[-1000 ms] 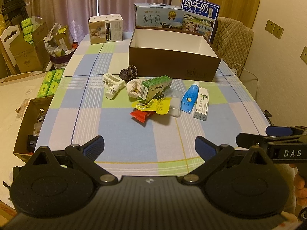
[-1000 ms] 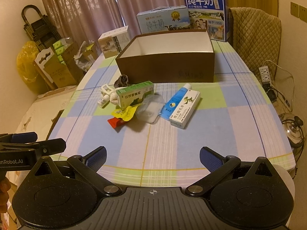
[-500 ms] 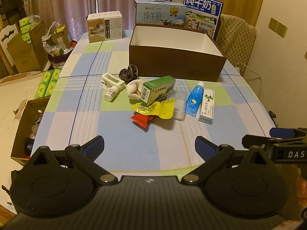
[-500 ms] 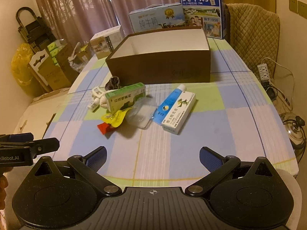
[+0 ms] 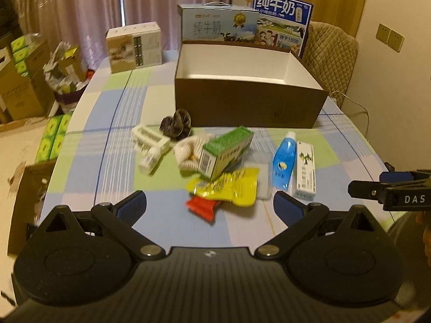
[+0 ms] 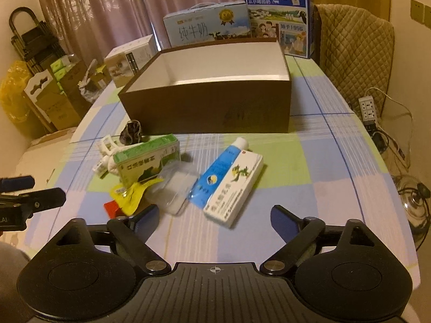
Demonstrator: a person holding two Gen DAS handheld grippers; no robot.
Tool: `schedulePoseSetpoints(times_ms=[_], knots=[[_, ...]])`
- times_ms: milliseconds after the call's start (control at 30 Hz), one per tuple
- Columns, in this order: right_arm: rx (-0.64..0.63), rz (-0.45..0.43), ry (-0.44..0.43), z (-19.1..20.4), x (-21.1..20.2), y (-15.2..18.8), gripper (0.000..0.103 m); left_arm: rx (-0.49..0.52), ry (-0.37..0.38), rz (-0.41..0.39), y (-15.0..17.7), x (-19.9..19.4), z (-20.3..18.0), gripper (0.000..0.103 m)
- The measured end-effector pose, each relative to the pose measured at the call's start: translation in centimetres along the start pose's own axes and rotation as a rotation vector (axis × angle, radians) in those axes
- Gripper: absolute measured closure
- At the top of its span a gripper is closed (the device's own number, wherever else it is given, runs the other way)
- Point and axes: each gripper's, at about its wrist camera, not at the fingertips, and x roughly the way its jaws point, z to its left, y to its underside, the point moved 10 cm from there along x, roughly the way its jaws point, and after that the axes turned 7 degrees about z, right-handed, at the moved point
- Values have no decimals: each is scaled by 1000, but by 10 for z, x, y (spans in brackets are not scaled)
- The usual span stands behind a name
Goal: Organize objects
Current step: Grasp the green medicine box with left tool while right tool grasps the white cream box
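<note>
Both grippers, left gripper (image 5: 210,204) and right gripper (image 6: 214,216), are held spread and empty. Clutter lies heaped before the empty brown box (image 6: 215,107). Risk: the yellow packet (image 5: 229,185) may be dragged along, since the green carton (image 5: 226,150) overlaps it.

Bare tablecloth (image 6: 309,177) ahead-right of the right gripper (image 6: 214,216), free to pass; ahead-left blocked by clear packet (image 6: 175,188), blue tube (image 6: 215,172), white carton (image 6: 237,185); brown box (image 6: 215,107) beyond
</note>
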Motion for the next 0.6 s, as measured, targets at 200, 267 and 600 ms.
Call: schedulePoseSetpoints(times_ms=[200, 267, 600], knots=[[-1, 72, 22, -5, 45, -21, 32, 69, 33, -7, -36, 33, -10, 4], [16, 88, 34, -10, 59, -26, 35, 93, 35, -3, -48, 47, -12, 5], [2, 147, 60, -18, 101, -24, 42, 122, 66, -1, -94, 99, -12, 10]])
